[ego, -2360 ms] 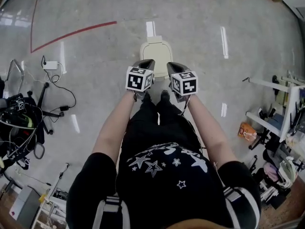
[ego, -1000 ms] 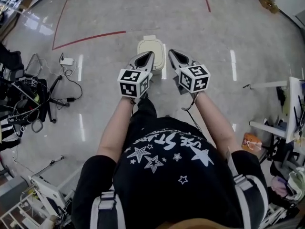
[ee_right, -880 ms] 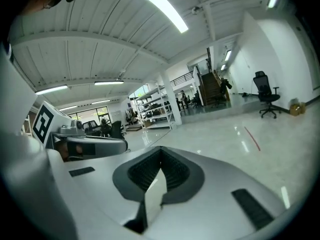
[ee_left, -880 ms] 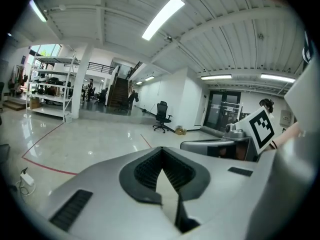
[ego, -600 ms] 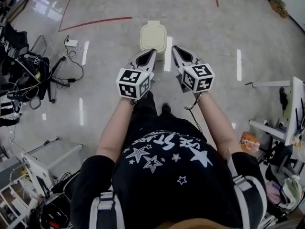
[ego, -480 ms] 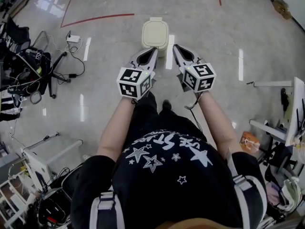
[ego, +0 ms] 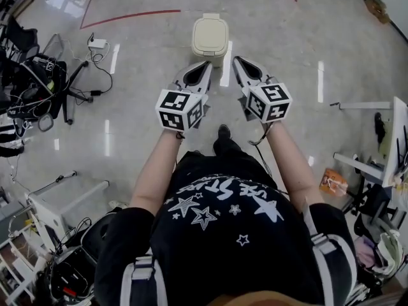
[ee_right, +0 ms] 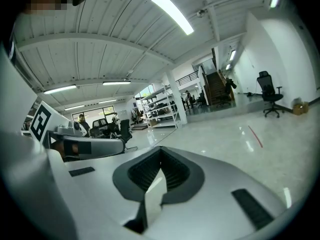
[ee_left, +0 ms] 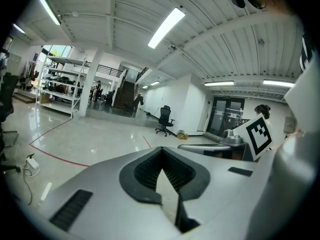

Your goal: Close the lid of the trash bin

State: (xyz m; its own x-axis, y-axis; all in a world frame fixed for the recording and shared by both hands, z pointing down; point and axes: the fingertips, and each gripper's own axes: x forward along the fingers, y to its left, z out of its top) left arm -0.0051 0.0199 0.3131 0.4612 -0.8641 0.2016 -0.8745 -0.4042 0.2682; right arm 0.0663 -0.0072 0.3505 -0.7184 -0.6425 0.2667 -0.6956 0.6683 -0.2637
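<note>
Black cloth printed with white stars, the person's shirt (ego: pixel 220 225), fills the nearest part of the head view, and two bare forearms (ego: pixel 156 171) reach forward from it. Each forearm ends in a gripper carrying a marker cube (ego: pixel 179 109).

The left gripper (ego: pixel 205 66) and the right gripper (ego: pixel 238 61) are held side by side, a little apart, and both point away from the person. In the left gripper view the left gripper (ee_left: pixel 161 154) has its ribbed dark pads drawn together at the tips and nothing is caught between them. The right gripper view shows the right gripper (ee_right: pixel 160 151) the same way, tips meeting and empty.

Below the grippers, a dark shoe (ego: pixel 223 131) stands on the glossy grey floor (ego: pixel 306 37).

Just past the gripper tips, touched by neither, the cream trash bin (ego: pixel 210 48) stands on that floor with its lid (ego: pixel 210 32) lying flat and shut.

Beyond it to the left, a red line (ego: pixel 131 16) crosses the floor, and cables (ego: pixel 83 85) trail along the floor's left edge.
</note>
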